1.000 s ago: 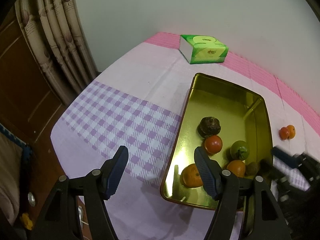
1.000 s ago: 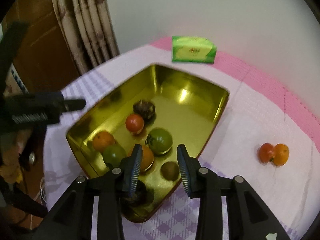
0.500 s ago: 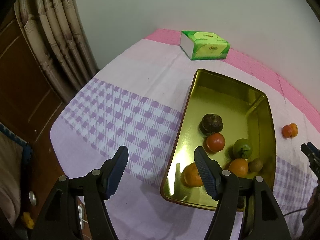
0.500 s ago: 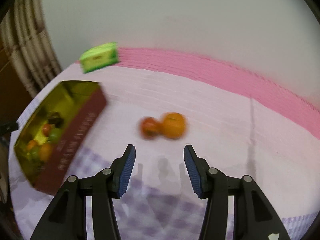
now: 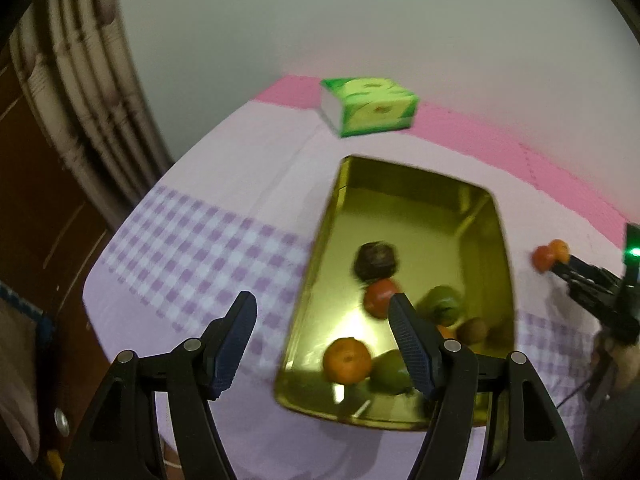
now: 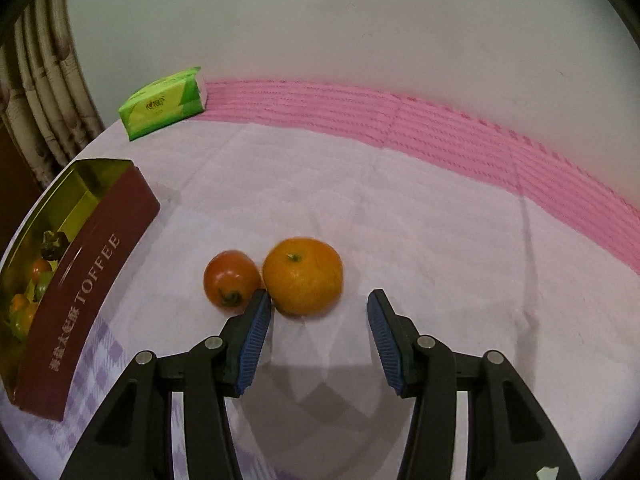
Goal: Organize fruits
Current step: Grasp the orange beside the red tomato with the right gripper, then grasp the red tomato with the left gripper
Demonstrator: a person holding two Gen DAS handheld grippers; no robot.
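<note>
My left gripper [image 5: 322, 334] hangs with its jaws apart and nothing between them, tipped steeply down over the near edge of the gold tin [image 5: 505, 264]. I judge it is parked there so the tin stays in sight while the other hand works. Beyond its right finger lies the sorted fruit: a dark fruit [image 5: 376, 261], a red tomato [image 5: 380, 297], a green fruit [image 5: 442, 305], an orange [image 5: 347, 361] nearest the tip, and others I cannot name through the blur. Well beyond the tin, by the wall, sits a green tissue pack [image 5: 370, 106].

Further right, my right gripper [image 6: 316, 306] is also pitched down toward the cloth, jaws spread and gripping nothing. They have just been opening, though not in the last instant. Just ahead of its fingertips lie the two fruits still outside the tin: a tomato [image 6: 231, 282] ahead of the left finger and a tangerine [image 6: 303, 276] touching it, sitting ahead of the gap, toward its left side. The left finger's tip [image 6: 260, 304] is at the seam between them; I cannot tell if it touches either. I read this as lining up on the tangerine, and that tight seam could nudge the tomato away.
</note>
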